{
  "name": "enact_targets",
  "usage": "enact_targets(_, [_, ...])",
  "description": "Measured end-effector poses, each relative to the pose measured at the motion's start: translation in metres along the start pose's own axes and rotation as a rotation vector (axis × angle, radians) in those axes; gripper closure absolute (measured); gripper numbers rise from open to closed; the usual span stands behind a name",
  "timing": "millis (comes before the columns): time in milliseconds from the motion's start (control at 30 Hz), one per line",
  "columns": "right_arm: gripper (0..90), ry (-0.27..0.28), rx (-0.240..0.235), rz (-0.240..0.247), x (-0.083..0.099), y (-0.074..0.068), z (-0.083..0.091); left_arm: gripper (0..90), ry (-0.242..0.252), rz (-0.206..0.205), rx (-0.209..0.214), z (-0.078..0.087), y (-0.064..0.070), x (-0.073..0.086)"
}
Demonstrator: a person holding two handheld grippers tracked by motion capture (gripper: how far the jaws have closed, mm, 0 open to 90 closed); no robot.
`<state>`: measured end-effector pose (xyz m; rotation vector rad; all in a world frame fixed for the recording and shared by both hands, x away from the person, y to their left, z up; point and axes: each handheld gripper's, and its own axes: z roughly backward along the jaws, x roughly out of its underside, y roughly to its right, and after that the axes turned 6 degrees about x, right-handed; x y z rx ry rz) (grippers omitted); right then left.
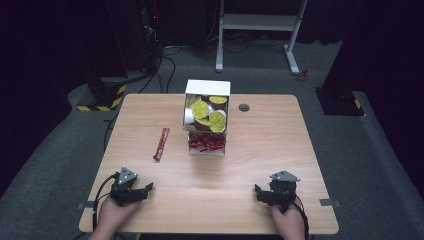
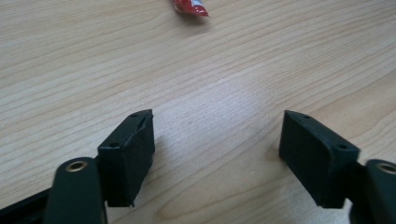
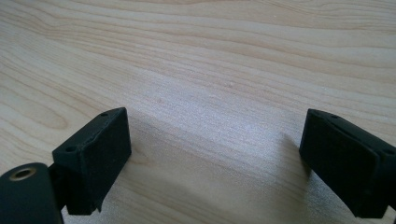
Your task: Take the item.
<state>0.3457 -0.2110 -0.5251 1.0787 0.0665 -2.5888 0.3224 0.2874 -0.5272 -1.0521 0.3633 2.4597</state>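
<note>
A white two-tier box (image 1: 207, 89) stands at the table's far middle, with yellow-lidded cups (image 1: 208, 114) in its upper part and red packets (image 1: 206, 143) in its lower tray. One long red sachet (image 1: 161, 144) lies flat to the box's left; its end shows as the red sachet (image 2: 190, 7) at the top of the left gripper view. My left gripper (image 1: 144, 190) rests open near the front left edge, nothing between its jaws (image 2: 217, 133). My right gripper (image 1: 260, 192) rests open at the front right over bare wood (image 3: 217, 140).
The wooden table (image 1: 260, 150) has a small round grommet (image 1: 244, 107) right of the box. Beyond the table, a white desk frame (image 1: 260, 22) stands on grey carpet, with yellow-black striped blocks (image 1: 102, 95) at far left.
</note>
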Motion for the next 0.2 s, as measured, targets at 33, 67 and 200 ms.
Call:
enact_targets(33, [8.9, 0.0, 0.0, 0.0, 0.0, 0.0, 0.0, 26.2, 0.005, -0.001, 0.002, 0.0, -0.0006, 0.0004])
enact_targets(67, [8.8, -0.001, 0.0, -0.001, 0.0, -0.0001, 0.0001, 26.3, 0.006, -0.003, 0.0, 0.0, -0.0006, 0.0005])
enact_targets(200, [8.8, 0.0, 0.0, 0.0, 0.0, 0.0, 0.0, 26.5, 0.011, 0.0, -0.003, 0.0003, 0.0005, 0.0014])
